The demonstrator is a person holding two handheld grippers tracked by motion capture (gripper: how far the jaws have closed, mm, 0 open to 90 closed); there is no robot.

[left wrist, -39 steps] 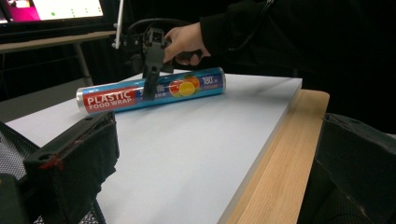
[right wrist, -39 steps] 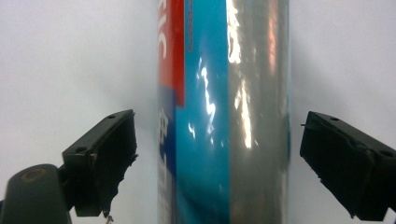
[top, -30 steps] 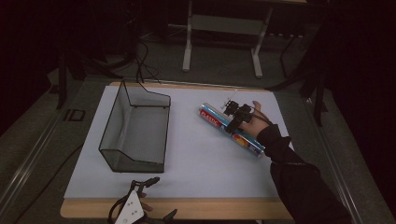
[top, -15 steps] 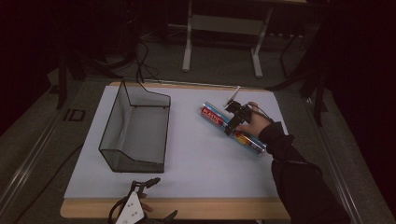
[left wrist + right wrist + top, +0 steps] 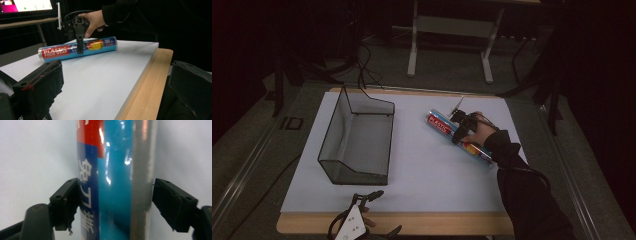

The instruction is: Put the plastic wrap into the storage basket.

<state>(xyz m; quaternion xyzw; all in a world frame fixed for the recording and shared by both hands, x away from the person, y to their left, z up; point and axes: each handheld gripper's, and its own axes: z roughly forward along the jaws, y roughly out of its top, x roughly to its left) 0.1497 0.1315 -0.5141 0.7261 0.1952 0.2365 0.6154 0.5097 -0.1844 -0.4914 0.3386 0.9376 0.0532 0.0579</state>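
A roll of plastic food wrap (image 5: 439, 122), blue with a red end, lies slantwise on the white table top (image 5: 422, 175) at the right. My right gripper (image 5: 460, 131) comes down over its middle. In the right gripper view the roll (image 5: 112, 170) fills the gap, and both jaws press its sides, so the gripper is shut on it. The left gripper view shows the same roll (image 5: 57, 51) resting flat, with the right hand (image 5: 93, 21) above it. My left gripper (image 5: 384, 212) hovers open at the table's front edge, nothing between its jaws.
A black wire-mesh basket (image 5: 334, 130) stands at the table's left, with a tall back wall and a low front. A wooden edge (image 5: 147, 80) borders the white top. Table legs and cables sit on the floor behind.
My right gripper has come down onto the middle of the roll and its jaws now press both sides. The roll and the left gripper stay where they were.
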